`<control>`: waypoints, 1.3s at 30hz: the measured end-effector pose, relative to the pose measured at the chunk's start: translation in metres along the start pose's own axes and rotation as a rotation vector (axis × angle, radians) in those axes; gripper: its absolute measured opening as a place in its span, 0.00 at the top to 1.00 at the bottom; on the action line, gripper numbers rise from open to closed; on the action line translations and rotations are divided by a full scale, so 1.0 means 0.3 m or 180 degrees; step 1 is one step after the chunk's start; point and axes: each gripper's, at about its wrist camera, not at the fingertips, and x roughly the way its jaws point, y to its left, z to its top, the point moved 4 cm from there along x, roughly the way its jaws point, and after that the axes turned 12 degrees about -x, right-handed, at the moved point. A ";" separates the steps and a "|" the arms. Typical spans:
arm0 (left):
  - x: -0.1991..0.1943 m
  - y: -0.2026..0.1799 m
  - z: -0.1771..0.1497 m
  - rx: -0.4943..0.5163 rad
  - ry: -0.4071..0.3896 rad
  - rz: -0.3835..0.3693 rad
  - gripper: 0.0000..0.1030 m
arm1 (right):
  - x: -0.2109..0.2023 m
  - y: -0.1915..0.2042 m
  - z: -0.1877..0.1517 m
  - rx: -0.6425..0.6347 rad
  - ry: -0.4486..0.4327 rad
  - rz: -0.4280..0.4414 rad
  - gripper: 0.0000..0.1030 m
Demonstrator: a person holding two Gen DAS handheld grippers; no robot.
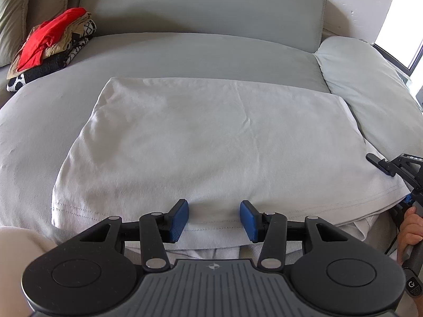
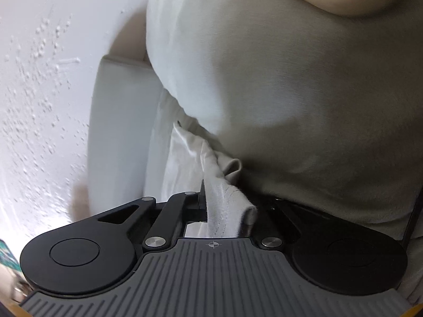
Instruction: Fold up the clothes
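Observation:
A white garment (image 1: 206, 142) lies spread flat on a grey sofa seat (image 1: 185, 50), its stitched hem toward me. My left gripper (image 1: 214, 220) is open, its blue pads (image 1: 179, 222) standing just above the near hem with cloth between them, not clamped. My right gripper (image 2: 224, 206) is shut on a bunched edge of the white garment (image 2: 224, 211), right beside the sofa's armrest cushion (image 2: 290, 92). The right gripper also shows at the right edge of the left wrist view (image 1: 380, 162), at the garment's right side.
A pile of folded clothes, red on top of tan and black-and-white pieces (image 1: 50, 45), sits at the sofa's far left. The grey backrest (image 1: 211, 8) rises behind. A pale armrest cushion (image 1: 370, 87) lies right. A white textured wall (image 2: 39, 92) stands beside the sofa.

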 end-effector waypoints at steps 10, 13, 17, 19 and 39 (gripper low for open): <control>-0.069 0.049 0.046 -0.0126 -0.0006 -0.0122 0.57 | -0.014 0.258 0.014 -0.1395 -0.0067 -0.0646 0.97; -0.131 0.128 0.106 -0.0347 -0.0096 -0.0219 0.55 | -0.019 0.365 -0.003 -0.1898 -0.0054 -0.0669 0.97; -0.176 0.282 0.202 -0.0681 -0.0174 -0.0195 0.56 | 0.017 0.509 -0.039 -0.2472 0.0089 -0.0855 0.97; -0.189 0.371 0.241 -0.0901 -0.0208 -0.0077 0.58 | 0.020 0.557 -0.087 -0.2722 0.0146 -0.0933 0.97; -0.294 0.684 0.139 -0.1980 -0.0445 -0.0037 0.52 | 0.124 0.852 -0.893 -0.4023 0.1322 0.0012 0.97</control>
